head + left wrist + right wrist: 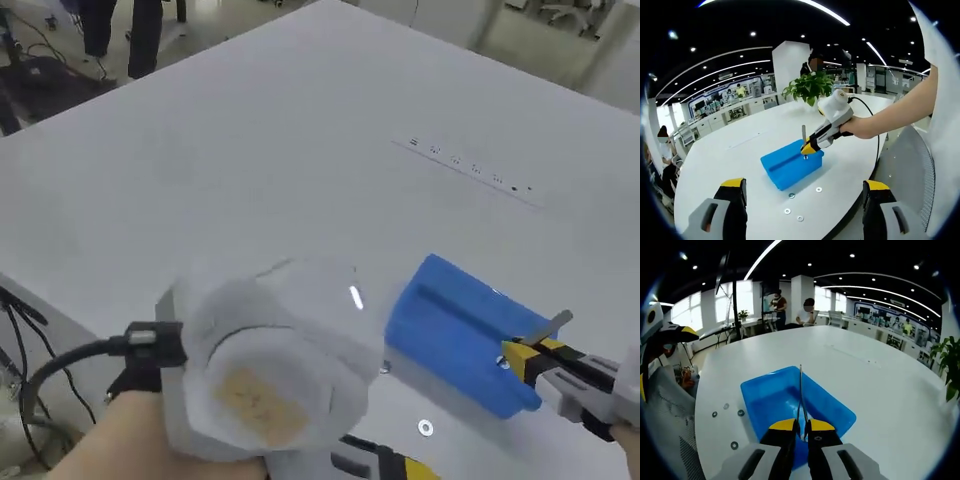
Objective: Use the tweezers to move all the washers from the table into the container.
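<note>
- Table (pixel 300 150): white, wide, with a rounded near edge.
- Container (pixel 787 167): blue, shallow open tray. It lies flat on the table near that edge.
- Washers (pixel 819 189): four small metal rings. They lie loose on the bare table just beside the container, on its side toward the table edge and apart from each other. None touches the container. In the head view one lies at (pixel 426 428).
- Right gripper (pixel 801 426): yellow-tipped, held in a hand (pixel 860 126) over the container's near rim. Its jaws are pressed almost together and clamp the tweezers between them.
- Tweezers (pixel 800 390): thin, grey metal. They stick out past the right gripper's tips above the container's inside. The prongs lie close together. I cannot tell whether they carry a washer.
- Left gripper (pixel 802 200): held back from the table edge and facing the container. Its jaws are spread wide with nothing between them. In the head view its grey body sits low and close to the camera.
- Cable (pixel 60 365): black, runs off the left gripper's body toward the left.
- Plant (pixel 810 87): green, leafy, stands beyond the far side of the table.
- People (pixel 807 310): two at a far desk by the windows, well apart from the work.
</note>
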`<act>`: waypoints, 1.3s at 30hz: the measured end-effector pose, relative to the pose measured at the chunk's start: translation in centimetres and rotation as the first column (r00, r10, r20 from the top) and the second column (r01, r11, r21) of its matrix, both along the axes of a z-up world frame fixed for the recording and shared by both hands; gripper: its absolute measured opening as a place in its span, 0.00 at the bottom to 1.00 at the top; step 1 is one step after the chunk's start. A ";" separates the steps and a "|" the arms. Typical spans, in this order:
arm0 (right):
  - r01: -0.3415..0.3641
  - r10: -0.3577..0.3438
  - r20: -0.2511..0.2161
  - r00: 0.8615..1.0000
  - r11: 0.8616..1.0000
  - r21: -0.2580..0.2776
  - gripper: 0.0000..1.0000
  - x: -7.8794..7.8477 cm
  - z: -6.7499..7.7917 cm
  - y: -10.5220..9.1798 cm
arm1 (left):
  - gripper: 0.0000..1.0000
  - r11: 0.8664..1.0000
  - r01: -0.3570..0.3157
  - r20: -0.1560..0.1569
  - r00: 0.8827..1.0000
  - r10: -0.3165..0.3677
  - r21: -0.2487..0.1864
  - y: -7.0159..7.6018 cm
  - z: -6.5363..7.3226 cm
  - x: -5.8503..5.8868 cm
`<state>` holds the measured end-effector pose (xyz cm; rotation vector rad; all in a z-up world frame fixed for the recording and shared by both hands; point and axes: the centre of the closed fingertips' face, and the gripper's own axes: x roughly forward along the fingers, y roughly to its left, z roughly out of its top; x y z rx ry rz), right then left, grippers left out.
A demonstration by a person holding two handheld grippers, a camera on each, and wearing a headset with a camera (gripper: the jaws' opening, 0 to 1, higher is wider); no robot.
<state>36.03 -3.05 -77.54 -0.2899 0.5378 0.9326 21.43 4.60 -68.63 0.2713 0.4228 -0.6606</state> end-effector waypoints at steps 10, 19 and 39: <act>0.027 -0.027 -0.010 1.000 1.000 0.007 0.05 -0.2 0.4 -0.1 | 0.99 0.994 0.068 0.012 0.998 -0.070 0.082 -1.5 0.3 0.1; 0.054 -0.053 -0.007 0.999 0.997 0.050 0.05 0.3 1.4 -0.2 | 0.99 0.981 0.108 0.031 0.993 -0.115 0.164 -2.1 0.8 0.0; -0.015 0.013 0.015 1.000 0.990 0.138 0.04 -1.3 5.7 1.7 | 0.99 0.964 0.130 0.057 0.988 -0.146 0.231 -2.3 1.0 0.0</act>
